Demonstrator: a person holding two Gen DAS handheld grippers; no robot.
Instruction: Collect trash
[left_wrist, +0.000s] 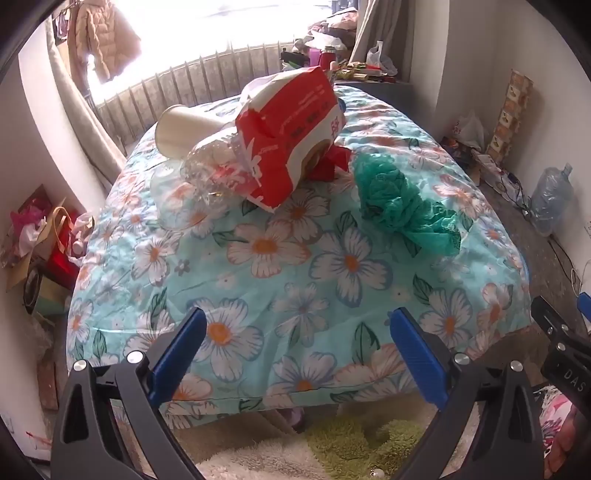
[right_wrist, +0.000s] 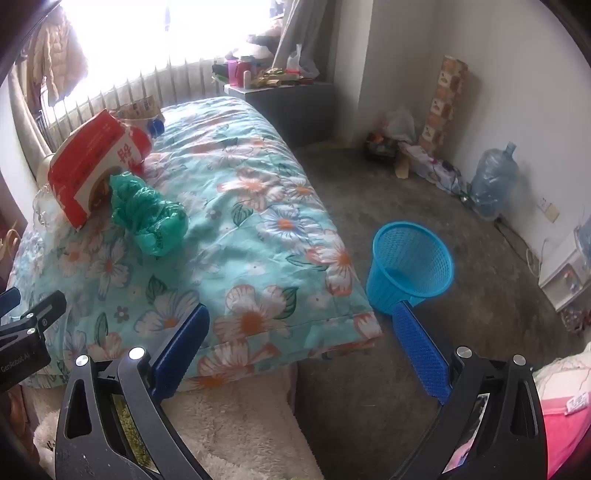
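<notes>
A bed (left_wrist: 295, 280) covered by a floral turquoise quilt is seen in both views, and the trash is gathered on its far part. A red and white package (left_wrist: 291, 133) is propped over a clear plastic bottle (left_wrist: 199, 177) and beside a white paper cup (left_wrist: 181, 127); a crumpled green plastic bag (left_wrist: 402, 199) is laid just to the right of the package. A blue mesh waste basket (right_wrist: 410, 266) is stood on the floor near the bed's corner. The left tongs (left_wrist: 295, 354) and right tongs (right_wrist: 299, 354) are held released, nothing between the jaws.
</notes>
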